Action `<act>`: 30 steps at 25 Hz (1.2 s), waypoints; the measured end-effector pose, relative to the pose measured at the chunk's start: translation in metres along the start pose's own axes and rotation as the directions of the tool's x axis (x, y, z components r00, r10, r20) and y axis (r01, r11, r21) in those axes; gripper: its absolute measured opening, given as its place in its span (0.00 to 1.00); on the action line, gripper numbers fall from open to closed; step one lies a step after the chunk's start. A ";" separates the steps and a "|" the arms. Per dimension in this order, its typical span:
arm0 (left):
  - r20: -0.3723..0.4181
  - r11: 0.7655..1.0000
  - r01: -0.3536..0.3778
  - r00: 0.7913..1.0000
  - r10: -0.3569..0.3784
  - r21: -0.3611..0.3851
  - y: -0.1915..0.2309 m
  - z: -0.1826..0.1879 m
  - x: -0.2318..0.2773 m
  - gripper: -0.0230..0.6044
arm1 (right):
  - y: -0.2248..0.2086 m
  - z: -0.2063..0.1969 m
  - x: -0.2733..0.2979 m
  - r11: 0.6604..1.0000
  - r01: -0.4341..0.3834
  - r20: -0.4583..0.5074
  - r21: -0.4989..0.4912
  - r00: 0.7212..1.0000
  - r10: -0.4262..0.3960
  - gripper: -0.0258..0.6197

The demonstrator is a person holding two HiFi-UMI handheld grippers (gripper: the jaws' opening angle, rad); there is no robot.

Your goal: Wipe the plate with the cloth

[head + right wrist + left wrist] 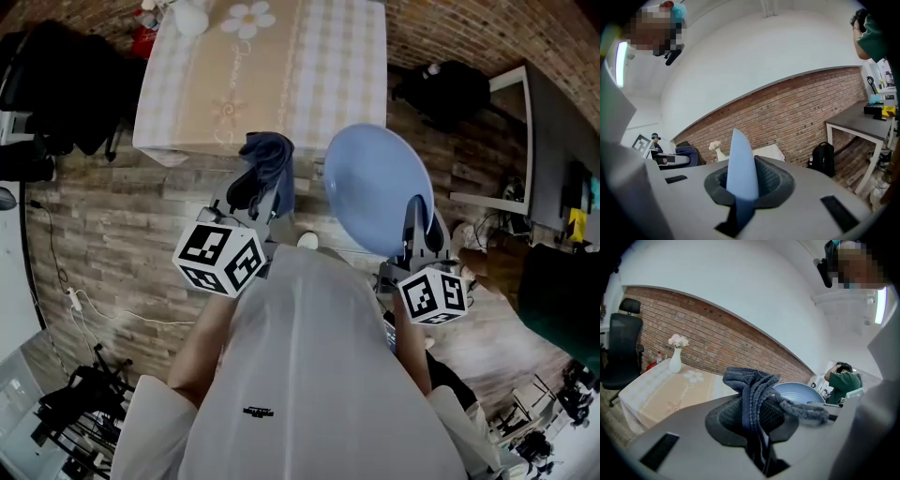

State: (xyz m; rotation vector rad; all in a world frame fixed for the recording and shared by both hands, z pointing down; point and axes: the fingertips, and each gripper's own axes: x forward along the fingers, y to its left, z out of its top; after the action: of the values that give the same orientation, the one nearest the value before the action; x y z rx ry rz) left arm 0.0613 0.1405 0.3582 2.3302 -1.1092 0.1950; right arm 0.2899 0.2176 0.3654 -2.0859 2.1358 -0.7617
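Observation:
A light blue plate is held up in the air by its near rim in my right gripper, which is shut on it. In the right gripper view the plate shows edge-on between the jaws. My left gripper is shut on a dark blue-grey cloth, bunched and sticking up from the jaws. The cloth fills the jaw gap in the left gripper view, with the plate just to its right. Cloth and plate are side by side, a small gap between them.
A table with a beige checked cloth stands ahead, a white vase with flowers at its far corner. A black office chair is at the left, a desk and black backpack at the right. Wooden floor lies below.

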 end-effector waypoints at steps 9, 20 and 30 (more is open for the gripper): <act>0.001 0.997 0.078 0.997 -0.078 0.001 0.075 0.088 0.066 0.13 | 0.047 0.056 0.110 0.998 0.052 0.046 -0.029 0.998 -0.051 0.13; -0.038 0.989 0.147 0.989 -0.146 0.005 0.152 0.122 0.112 0.13 | 0.091 0.054 0.207 0.997 0.065 0.059 -0.034 0.996 -0.063 0.13; -0.040 0.984 0.177 0.983 -0.177 0.003 0.161 0.134 0.119 0.13 | 0.115 0.057 0.237 0.998 0.043 0.052 -0.047 0.998 -0.040 0.13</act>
State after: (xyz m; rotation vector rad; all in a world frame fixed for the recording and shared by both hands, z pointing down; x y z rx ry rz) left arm 0.0044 -0.0934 0.3541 2.4047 -0.8779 0.1780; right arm 0.1860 -0.0296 0.3404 -2.1555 2.1119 -0.6602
